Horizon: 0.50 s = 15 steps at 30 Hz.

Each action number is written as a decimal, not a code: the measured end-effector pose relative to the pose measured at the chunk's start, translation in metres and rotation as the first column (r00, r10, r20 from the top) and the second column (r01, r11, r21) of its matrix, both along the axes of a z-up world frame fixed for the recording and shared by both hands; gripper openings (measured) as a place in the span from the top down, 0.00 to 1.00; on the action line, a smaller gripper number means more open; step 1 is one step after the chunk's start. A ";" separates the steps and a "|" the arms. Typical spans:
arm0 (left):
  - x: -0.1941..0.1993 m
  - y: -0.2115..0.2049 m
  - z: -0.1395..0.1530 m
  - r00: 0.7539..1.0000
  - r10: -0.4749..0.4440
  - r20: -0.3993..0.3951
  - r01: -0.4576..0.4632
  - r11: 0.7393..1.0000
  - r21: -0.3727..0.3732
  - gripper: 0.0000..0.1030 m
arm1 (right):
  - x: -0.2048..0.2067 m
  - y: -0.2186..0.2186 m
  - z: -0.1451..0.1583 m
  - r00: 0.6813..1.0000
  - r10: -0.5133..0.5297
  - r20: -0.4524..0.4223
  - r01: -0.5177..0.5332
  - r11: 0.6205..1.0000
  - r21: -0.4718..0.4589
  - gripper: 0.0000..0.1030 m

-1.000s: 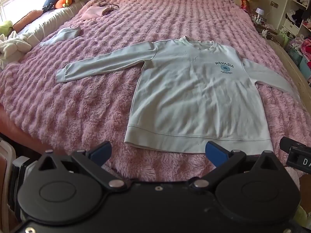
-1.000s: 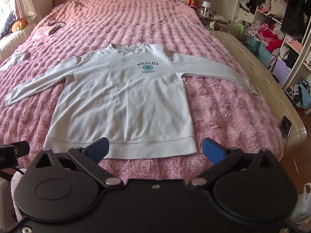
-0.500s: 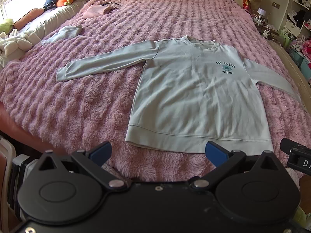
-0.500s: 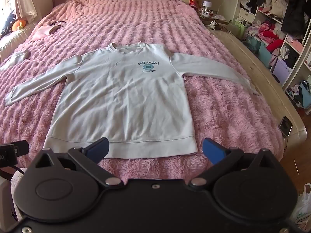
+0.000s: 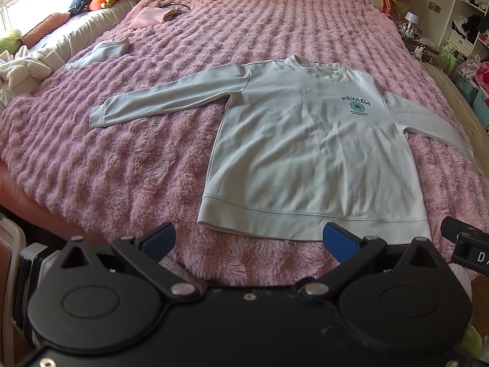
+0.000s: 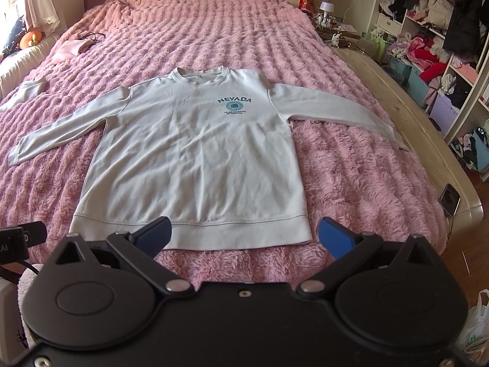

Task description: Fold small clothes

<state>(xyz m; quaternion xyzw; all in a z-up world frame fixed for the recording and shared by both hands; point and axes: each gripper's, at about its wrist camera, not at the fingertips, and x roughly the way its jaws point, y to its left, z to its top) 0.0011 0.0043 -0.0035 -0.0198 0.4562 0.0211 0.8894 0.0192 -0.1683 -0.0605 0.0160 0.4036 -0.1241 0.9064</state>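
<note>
right wrist: both grippers [image 6: 243, 234] wide open, empty; sweatshirt [image 6: 195, 153] flat, phone [image 6: 450, 203] at bed edge.

Sweatshirt [image 6: 195, 153]: smooth matt knit cloth, ribbed hem. Blanket [image 6: 351, 183]: shaggy plush pink pile, ridged. Gripper bodies matt black plastic, steel pivot pins, blue pads [image 5: 339, 240] at 5 o'clock.

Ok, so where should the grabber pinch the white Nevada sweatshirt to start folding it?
Probably a sleeve cuff. The sweatshirt lies flat, face up, both sleeves spread wide on the pink blanket. The left gripper, jaws open, could come from the left side and pinch the left cuff, a thick edge lying free on the fluffy pile, then carry it across the chest.
</note>
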 end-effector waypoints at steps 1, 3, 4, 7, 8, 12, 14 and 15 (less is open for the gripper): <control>0.000 0.000 0.000 1.000 0.000 0.001 0.000 1.000 0.000 0.00 | 0.000 0.000 0.000 1.000 0.000 0.001 0.000 1.000 0.000 0.00; 0.000 0.000 0.000 1.000 0.000 0.000 0.000 1.000 0.000 0.00 | 0.000 0.001 0.000 1.000 -0.001 0.001 0.001 1.000 -0.001 0.00; 0.000 0.000 0.000 1.000 -0.002 0.000 0.002 1.000 0.000 0.00 | 0.000 0.001 0.000 1.000 0.000 0.000 0.000 1.000 0.000 0.00; 0.000 0.000 0.000 1.000 -0.002 0.000 0.002 1.000 0.000 0.00 | 0.000 0.001 0.001 1.000 -0.001 0.000 0.001 1.000 -0.001 0.00; 0.000 0.001 0.000 1.000 -0.002 0.000 0.002 1.000 -0.001 0.00 | 0.000 0.001 0.001 1.000 0.000 0.000 0.000 1.000 -0.001 0.00; 0.000 0.000 0.000 1.000 0.001 0.002 -0.001 1.000 0.000 0.00 | 0.000 0.002 0.001 1.000 0.001 0.001 -0.001 1.000 -0.001 0.00; 0.000 0.000 0.000 1.000 0.001 0.002 -0.001 1.000 -0.001 0.00 | 0.000 0.002 0.001 1.000 0.001 0.001 -0.001 1.000 0.000 0.00; 0.000 0.000 0.000 1.000 0.001 0.002 -0.001 1.000 -0.001 0.00 | 0.000 0.002 0.001 1.000 0.001 0.001 -0.001 1.000 -0.002 0.00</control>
